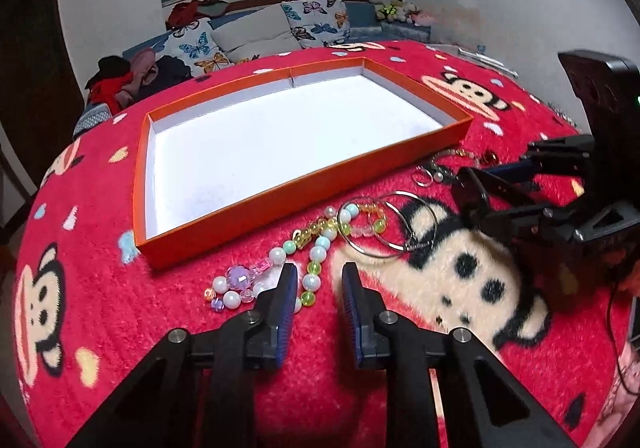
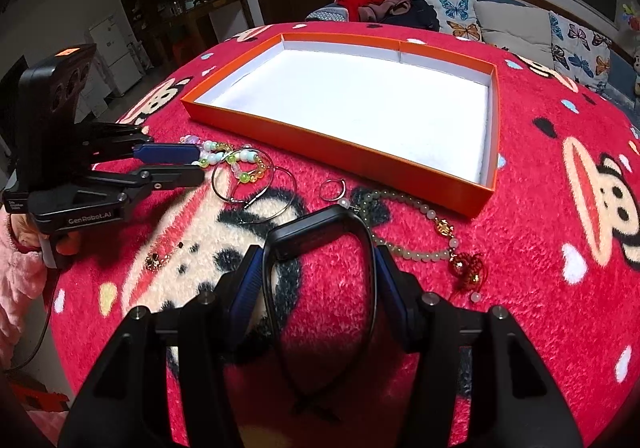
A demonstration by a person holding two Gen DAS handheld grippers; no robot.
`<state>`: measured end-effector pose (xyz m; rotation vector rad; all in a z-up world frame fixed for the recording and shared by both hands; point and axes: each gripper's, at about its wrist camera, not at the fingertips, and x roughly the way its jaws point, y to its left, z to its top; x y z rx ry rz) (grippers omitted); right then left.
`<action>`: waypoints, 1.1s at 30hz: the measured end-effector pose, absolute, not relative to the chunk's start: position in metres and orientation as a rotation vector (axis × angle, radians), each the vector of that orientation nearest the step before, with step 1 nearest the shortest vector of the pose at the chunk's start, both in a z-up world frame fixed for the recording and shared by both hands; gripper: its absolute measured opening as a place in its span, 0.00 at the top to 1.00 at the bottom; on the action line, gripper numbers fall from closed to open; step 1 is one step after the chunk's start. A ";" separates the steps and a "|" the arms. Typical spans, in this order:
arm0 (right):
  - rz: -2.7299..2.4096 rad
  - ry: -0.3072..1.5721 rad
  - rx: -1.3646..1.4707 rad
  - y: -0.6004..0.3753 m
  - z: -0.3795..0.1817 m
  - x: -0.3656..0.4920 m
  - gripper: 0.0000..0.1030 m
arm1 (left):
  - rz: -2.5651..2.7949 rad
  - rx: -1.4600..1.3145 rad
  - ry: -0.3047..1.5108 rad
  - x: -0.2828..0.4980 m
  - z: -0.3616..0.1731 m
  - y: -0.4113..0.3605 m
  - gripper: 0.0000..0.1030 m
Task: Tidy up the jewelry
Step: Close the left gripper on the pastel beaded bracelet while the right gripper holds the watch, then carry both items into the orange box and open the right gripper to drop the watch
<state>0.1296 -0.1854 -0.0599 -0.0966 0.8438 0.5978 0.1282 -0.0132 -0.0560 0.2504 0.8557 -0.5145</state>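
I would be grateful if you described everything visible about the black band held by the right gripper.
The black band is a closed loop, seemingly rubbery, with a thicker, flat block at its far end and thin strap behind. The right gripper pinches it between both blue pads, holding it above the red blanket, near the orange tray.

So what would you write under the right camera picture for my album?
Right claw holds a black wristband above scattered bracelets, near the empty orange tray.
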 end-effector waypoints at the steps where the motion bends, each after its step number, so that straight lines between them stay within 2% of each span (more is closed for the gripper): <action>1: 0.597 0.843 -0.095 -0.185 -0.060 0.130 0.47 | -0.516 0.264 0.853 0.127 -0.056 -0.014 0.77; 7: 0.594 0.842 -0.094 -0.184 -0.061 0.130 0.47 | -0.496 0.330 0.857 0.128 -0.061 -0.018 0.79; 12: 0.594 0.841 -0.091 -0.184 -0.062 0.131 0.47 | -0.492 0.373 0.835 0.125 -0.063 -0.023 0.91; 18: 0.591 0.826 -0.094 -0.185 -0.058 0.127 0.48 | -0.477 0.296 0.826 0.123 -0.054 -0.017 0.91; 26: 0.605 0.789 -0.080 -0.189 -0.039 0.117 0.49 | -0.471 0.106 0.718 0.112 0.007 0.010 0.91; 33: 0.617 0.750 -0.069 -0.190 -0.017 0.118 0.49 | -0.470 0.062 0.626 0.111 0.068 0.019 0.91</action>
